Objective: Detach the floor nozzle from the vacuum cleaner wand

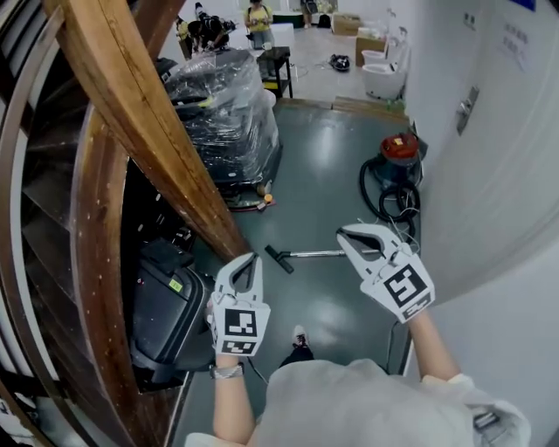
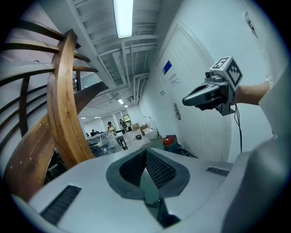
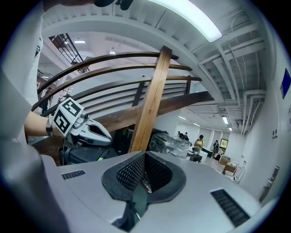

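The black floor nozzle (image 1: 279, 258) lies on the grey floor, joined to the metal wand (image 1: 321, 254). The wand runs right toward the black hose (image 1: 384, 199) and the red-topped vacuum cleaner (image 1: 399, 151), which also shows far off as the vacuum cleaner (image 2: 169, 141). My left gripper (image 1: 252, 257) is held in the air, shut and empty, just left of the nozzle in the head view. My right gripper (image 1: 341, 233) is shut too, with nothing in it, and its tip hangs over the wand. Each gripper view shows the other one: the right gripper (image 2: 186, 100) and the left gripper (image 3: 108, 136).
A curved wooden stair rail (image 1: 144, 122) runs down the left. Under it sits a black case (image 1: 166, 310). A plastic-wrapped pallet load (image 1: 223, 113) stands beyond, and a white wall (image 1: 498, 175) bounds the right. A person in yellow (image 1: 258, 17) stands far back.
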